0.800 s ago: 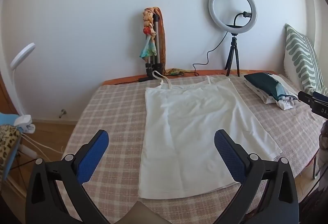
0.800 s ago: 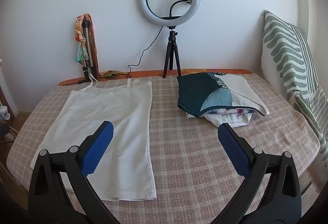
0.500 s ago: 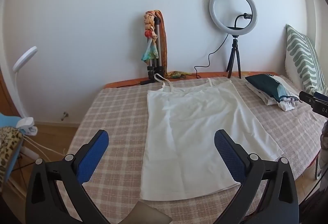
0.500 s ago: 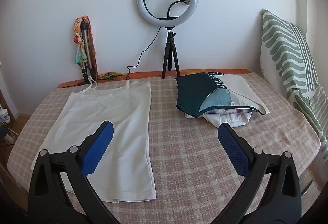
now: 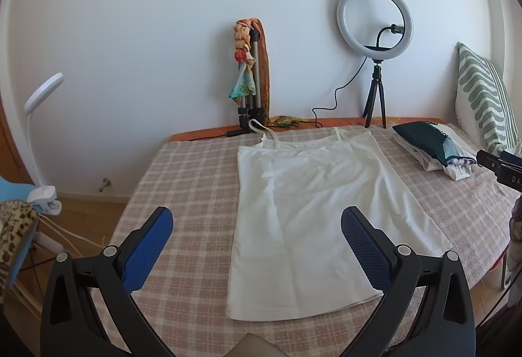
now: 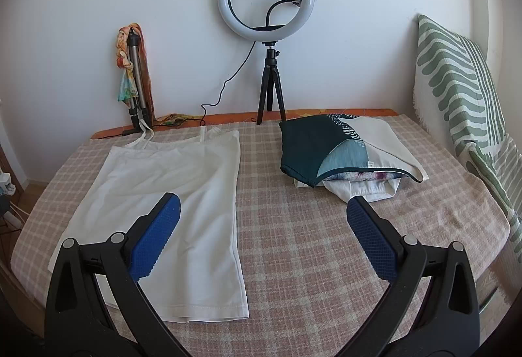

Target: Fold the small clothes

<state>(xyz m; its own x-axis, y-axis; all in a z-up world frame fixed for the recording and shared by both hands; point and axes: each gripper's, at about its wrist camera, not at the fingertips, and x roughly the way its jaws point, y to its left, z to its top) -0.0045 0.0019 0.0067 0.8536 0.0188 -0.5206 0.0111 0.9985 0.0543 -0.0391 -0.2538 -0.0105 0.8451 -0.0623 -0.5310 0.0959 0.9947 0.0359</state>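
Currently both claws are released, nothing gripped. Left gripper (image 5: pixel 257 228) hangs above the near half of the bed, jaws spread wide; its right blue pad overlaps the white spaghetti-strap camisole (image 5: pixel 313 213) in view. Right gripper (image 6: pixel 262 216) is also spread wide, left pad over the camisole's (image 6: pixel 169 190) right side. Camisole lies flat and unfolded on the pink-and-cream checked bedspread (image 6: pixel 310 246), straps toward the wall, hem at the near edge. Stack of folded clothes, dark teal piece on top (image 6: pixel 339 151), sits to its right, well apart. White ring light on a black tripod (image 6: pixel 267 4) stands behind at the wall. Green-striped cushion (image 6: pixel 456 83) far right.
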